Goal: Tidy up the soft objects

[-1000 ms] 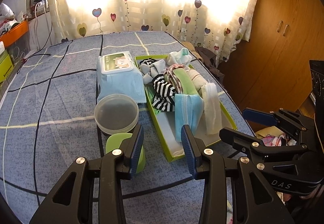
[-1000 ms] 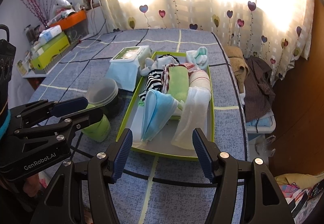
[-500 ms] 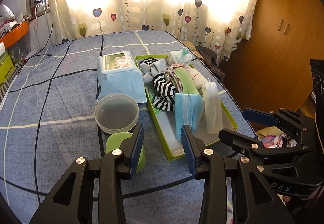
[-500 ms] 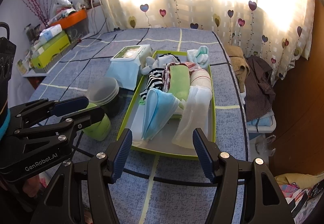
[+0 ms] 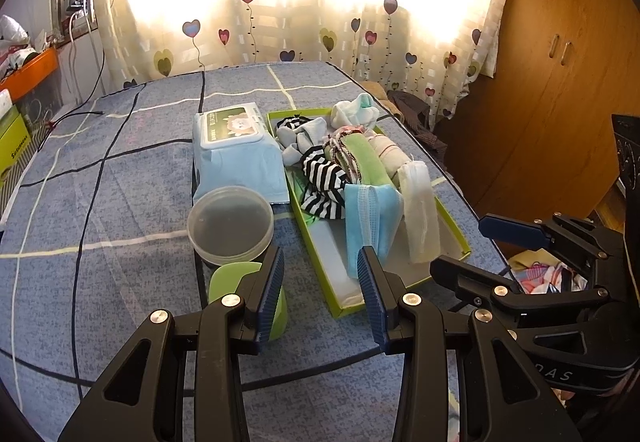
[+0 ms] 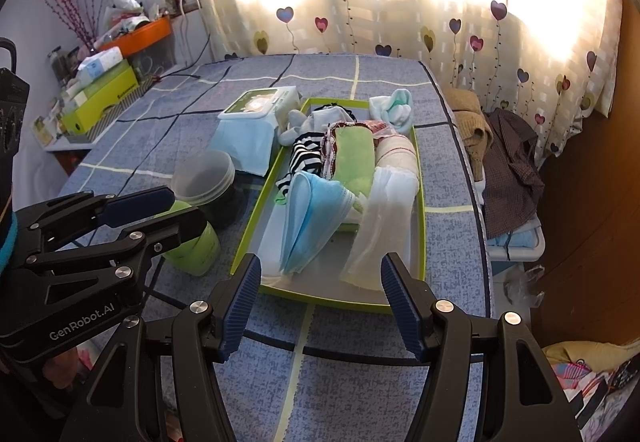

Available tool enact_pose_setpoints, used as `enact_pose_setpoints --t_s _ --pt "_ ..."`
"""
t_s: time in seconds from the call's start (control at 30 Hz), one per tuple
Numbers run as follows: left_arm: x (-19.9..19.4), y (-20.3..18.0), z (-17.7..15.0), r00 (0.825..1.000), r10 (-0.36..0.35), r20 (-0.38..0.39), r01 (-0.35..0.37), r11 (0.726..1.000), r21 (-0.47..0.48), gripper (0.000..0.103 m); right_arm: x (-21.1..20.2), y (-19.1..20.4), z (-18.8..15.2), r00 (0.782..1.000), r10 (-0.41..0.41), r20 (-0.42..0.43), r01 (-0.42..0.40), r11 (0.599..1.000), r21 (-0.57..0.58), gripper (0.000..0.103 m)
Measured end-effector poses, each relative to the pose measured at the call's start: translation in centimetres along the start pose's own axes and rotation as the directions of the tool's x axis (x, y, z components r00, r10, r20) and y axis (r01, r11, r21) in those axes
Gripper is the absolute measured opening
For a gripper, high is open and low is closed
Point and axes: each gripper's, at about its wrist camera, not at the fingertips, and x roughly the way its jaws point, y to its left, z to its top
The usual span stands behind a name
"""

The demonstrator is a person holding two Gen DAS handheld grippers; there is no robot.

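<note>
Left tongs (image 5: 320,282) hang spread and empty above the near surface (image 5: 120,202), just past the green cup (image 5: 256,294). Right tongs (image 6: 316,302) are spread too, nothing pinched. Soft stuff already sits in the green tray (image 6: 418,202): blue masks (image 6: 312,210), white mask (image 6: 384,218). I'd pinch low, lift slowly.

We see the tray (image 6: 419,178) mid-table (image 6: 452,254), socks (image 6: 394,108) at its far end, face masks (image 6: 310,220) at the near end. Wet wipes pack (image 5: 236,150) sits left of it, lidded tub (image 5: 230,222) nearer, cup (image 5: 248,294) nearest.
</note>
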Motion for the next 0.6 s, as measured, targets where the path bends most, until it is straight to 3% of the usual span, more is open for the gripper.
enact_pose_setpoints --t_s 0.6 --pt "0.27 -0.10 0.07 1.000 0.002 -0.013 -0.002 1.000 0.004 0.040 0.19 0.19 -0.13 1.000 -0.001 -0.002 0.001 1.000 -0.001 0.063"
